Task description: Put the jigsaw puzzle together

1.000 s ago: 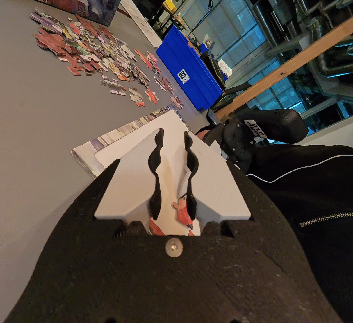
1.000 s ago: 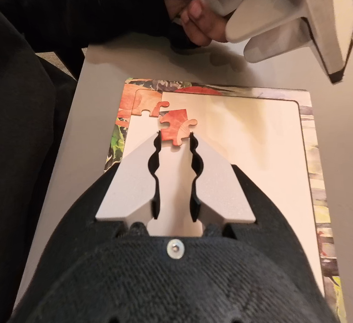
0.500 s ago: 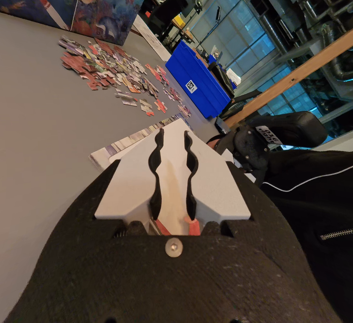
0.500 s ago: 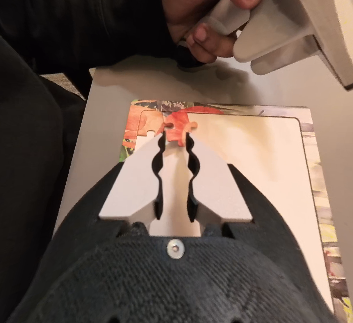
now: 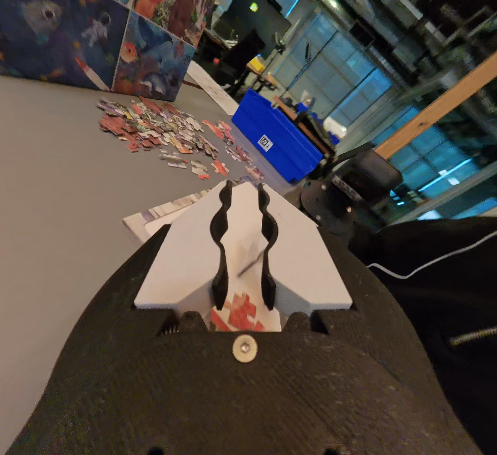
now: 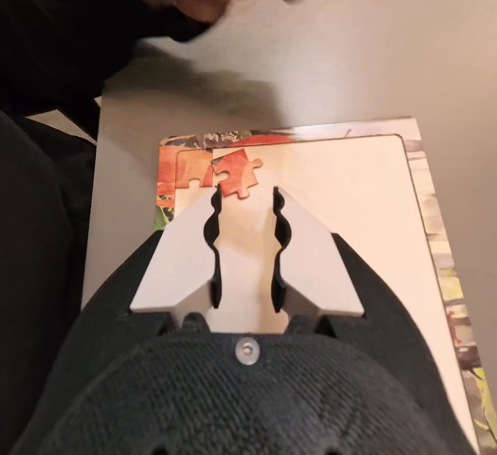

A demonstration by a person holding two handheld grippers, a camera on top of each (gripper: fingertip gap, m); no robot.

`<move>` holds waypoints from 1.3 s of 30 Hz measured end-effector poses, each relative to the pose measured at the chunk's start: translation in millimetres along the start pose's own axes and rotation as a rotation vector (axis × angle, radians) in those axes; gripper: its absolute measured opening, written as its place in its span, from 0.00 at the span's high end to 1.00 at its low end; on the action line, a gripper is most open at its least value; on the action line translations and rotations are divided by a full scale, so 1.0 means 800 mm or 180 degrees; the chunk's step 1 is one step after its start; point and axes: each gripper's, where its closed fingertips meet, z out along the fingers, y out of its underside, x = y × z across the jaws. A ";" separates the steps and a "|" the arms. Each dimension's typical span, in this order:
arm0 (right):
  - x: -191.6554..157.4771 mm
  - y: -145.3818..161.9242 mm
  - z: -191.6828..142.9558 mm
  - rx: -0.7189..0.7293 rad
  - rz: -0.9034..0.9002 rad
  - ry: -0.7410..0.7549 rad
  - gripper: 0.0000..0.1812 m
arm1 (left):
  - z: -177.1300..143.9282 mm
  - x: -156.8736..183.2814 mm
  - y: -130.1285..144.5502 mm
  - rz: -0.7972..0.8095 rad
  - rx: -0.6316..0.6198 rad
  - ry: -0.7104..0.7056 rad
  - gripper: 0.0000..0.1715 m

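- The right gripper [image 6: 247, 189] hangs right over the puzzle tray [image 6: 419, 189], jaws parted wide with nothing between them. Its left fingertip [image 6: 218, 192] sits at the lower left edge of the orange piece [image 6: 238, 174]; whether it touches, I cannot tell.
- That piece lies flat on the pale floor of the tray, just ahead of the tips and a little left of the gap's centre line. It looks slightly skewed, one knob pointing right, another pointing back toward the gripper.
- Just left of it sits the corner piece [image 6: 192, 170], already seated in the tray's near-left corner. The two touch or nearly touch at their meeting edge, but the loose one does not look locked in.
- So, as I read it, the coming move turns on a short push or re-grip leftward and a small twist to square the piece against its neighbour. The right gripper is clearly the nearer one for that.
- The left gripper [image 5: 243, 186] is held higher, jaws partly apart and empty, with the same red pieces visible far back under its base.
- Farther out on the grey table [image 5: 53, 200] lies the heap of loose pieces [image 5: 158, 130], then a blue bin [image 5: 277, 138] and picture-printed boxes [image 5: 94, 38].
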 end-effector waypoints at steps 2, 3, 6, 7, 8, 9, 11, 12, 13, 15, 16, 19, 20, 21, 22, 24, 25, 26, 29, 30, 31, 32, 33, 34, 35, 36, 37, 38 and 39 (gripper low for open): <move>0.006 0.008 -0.004 -0.0033 0.0075 0.0078 0.81 | -0.028 0.003 0.015 0.0417 -0.0174 -0.0550 0.89; 0.008 0.013 -0.004 -0.0078 0.0135 0.0117 0.81 | -0.044 -0.005 0.028 0.0634 -0.0326 -0.0962 0.89; 0.010 0.019 -0.003 -0.0093 0.0286 0.0151 0.81 | -0.079 -0.015 0.086 0.1009 -0.0909 -0.1670 0.90; 0.009 0.018 -0.002 -0.0076 0.0314 0.0142 0.81 | -0.080 -0.008 0.108 0.0981 -0.1082 -0.1624 0.91; 0.007 0.017 -0.001 -0.0064 0.0317 0.0141 0.81 | -0.079 0.001 0.128 0.0914 -0.1205 -0.1509 0.91; 0.007 0.017 0.000 -0.0063 0.0298 0.0160 0.81 | -0.075 0.013 0.144 0.0839 -0.1268 -0.1334 0.90; 0.004 0.016 0.002 -0.0082 0.0247 0.0187 0.80 | -0.068 0.033 0.160 0.0744 -0.1262 -0.1072 0.86; 0.003 0.016 0.002 -0.0095 0.0238 0.0189 0.79 | -0.067 0.037 0.161 0.0761 -0.1244 -0.1028 0.85; 0.000 0.015 0.003 -0.0102 0.0238 0.0173 0.79 | -0.066 0.037 0.162 0.0785 -0.1246 -0.1041 0.85; -0.006 0.014 0.005 -0.0091 0.0252 0.0126 0.78 | -0.069 0.031 0.164 0.0848 -0.1312 -0.1124 0.84; -0.008 0.013 0.006 -0.0080 0.0258 0.0115 0.78 | -0.070 0.028 0.167 0.0872 -0.1363 -0.1168 0.83; -0.011 0.011 0.008 -0.0073 0.0249 0.0127 0.78 | -0.074 0.019 0.176 0.0942 -0.1491 -0.1294 0.83; -0.013 0.011 0.008 -0.0076 0.0249 0.0124 0.78 | -0.074 0.017 0.179 0.0927 -0.1518 -0.1318 0.83; -0.015 0.011 0.009 -0.0075 0.0254 0.0116 0.78 | -0.073 0.016 0.183 0.0891 -0.1531 -0.1321 0.83; -0.016 0.011 0.009 -0.0073 0.0259 0.0102 0.78 | -0.073 0.015 0.186 0.0848 -0.1536 -0.1325 0.83; -0.020 0.009 0.010 -0.0065 0.0269 0.0064 0.79 | -0.072 0.011 0.192 0.0787 -0.1557 -0.1350 0.83; -0.023 0.009 0.011 -0.0058 0.0276 0.0037 0.79 | -0.073 0.009 0.195 0.0764 -0.1569 -0.1362 0.84; -0.025 0.008 0.011 -0.0050 0.0289 -0.0002 0.80 | -0.072 0.010 0.194 0.0749 -0.1535 -0.1356 0.84; -0.033 0.006 0.013 -0.0026 0.0331 -0.0111 0.80 | -0.071 0.009 0.194 0.0690 -0.1508 -0.1345 0.85; -0.035 0.006 0.014 -0.0020 0.0332 -0.0136 0.80 | -0.071 0.009 0.194 0.0687 -0.1506 -0.1343 0.85; -0.036 0.005 0.014 -0.0014 0.0329 -0.0146 0.80 | -0.071 0.009 0.194 0.0687 -0.1507 -0.1341 0.85; -0.036 0.005 0.015 -0.0013 0.0321 -0.0146 0.80 | -0.071 0.009 0.194 0.0688 -0.1508 -0.1339 0.85; -0.035 0.005 0.015 -0.0020 0.0310 -0.0133 0.81 | -0.071 0.009 0.194 0.0686 -0.1510 -0.1335 0.85; -0.034 0.005 0.015 -0.0028 0.0302 -0.0110 0.80 | -0.071 0.009 0.194 0.0681 -0.1509 -0.1330 0.85; -0.033 0.005 0.015 -0.0036 0.0290 -0.0092 0.80 | -0.071 0.009 0.194 0.0674 -0.1507 -0.1324 0.85; -0.033 0.005 0.014 -0.0040 0.0280 -0.0089 0.80 | -0.072 0.009 0.194 0.0666 -0.1505 -0.1317 0.85; -0.033 0.005 0.014 -0.0045 0.0270 -0.0081 0.80 | -0.071 0.009 0.193 0.0655 -0.1504 -0.1308 0.85; -0.031 0.004 0.013 -0.0047 0.0252 -0.0056 0.80 | -0.071 0.009 0.193 0.0648 -0.1505 -0.1300 0.86; -0.029 0.003 0.012 -0.0043 0.0220 -0.0027 0.80 | -0.071 0.009 0.193 0.0645 -0.1506 -0.1294 0.85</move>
